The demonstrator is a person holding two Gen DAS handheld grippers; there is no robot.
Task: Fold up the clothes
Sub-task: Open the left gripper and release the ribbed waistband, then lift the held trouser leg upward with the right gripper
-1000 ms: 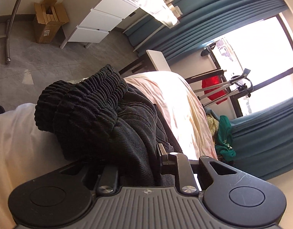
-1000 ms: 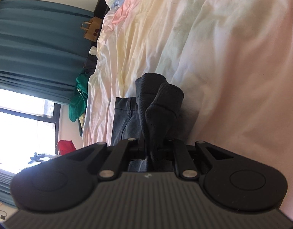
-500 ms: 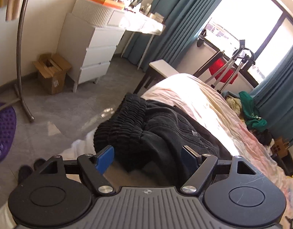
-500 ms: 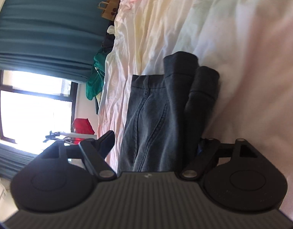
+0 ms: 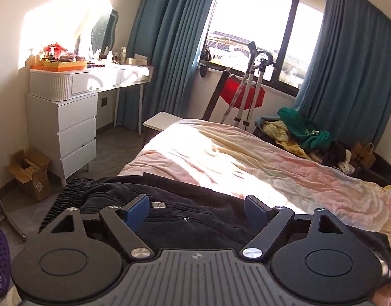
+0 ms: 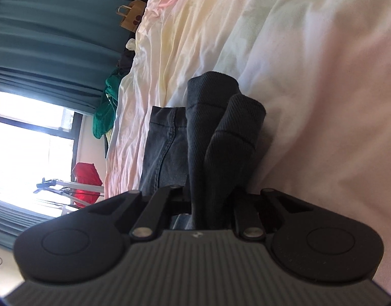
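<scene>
**A:** so where's the clothing at right now?

**B:** the black trousers (image 5: pixel 195 219) are lying across the near corner of the bed (image 5: pixel 246 158), on the pastel duvet, ribbed elastic waistband (image 5: pixel 65 199) hanging toward the floor side.

**A:** and the left gripper (image 5: pixel 198 210)?

**B:** jaws wide and opening, blue pads (image 5: pixel 136 211) either side, just above the fabric. Nothing pinched.

**A:** right one?

**B:** the right gripper (image 6: pixel 208 204) is closing, jaws narrow, clamped on the bunched-up dark legs (image 6: pixel 221 140). The two hems stick up past the fingers; a flatter denim-looking layer (image 6: pixel 164 148) lies beside them on the duvet (image 6: pixel 310 76).

**A:** background?

**B:** teal curtains (image 5: pixel 169 38), white drawers (image 5: pixel 73 132), clothes pile (image 5: pixel 302 132) by the window.
</scene>
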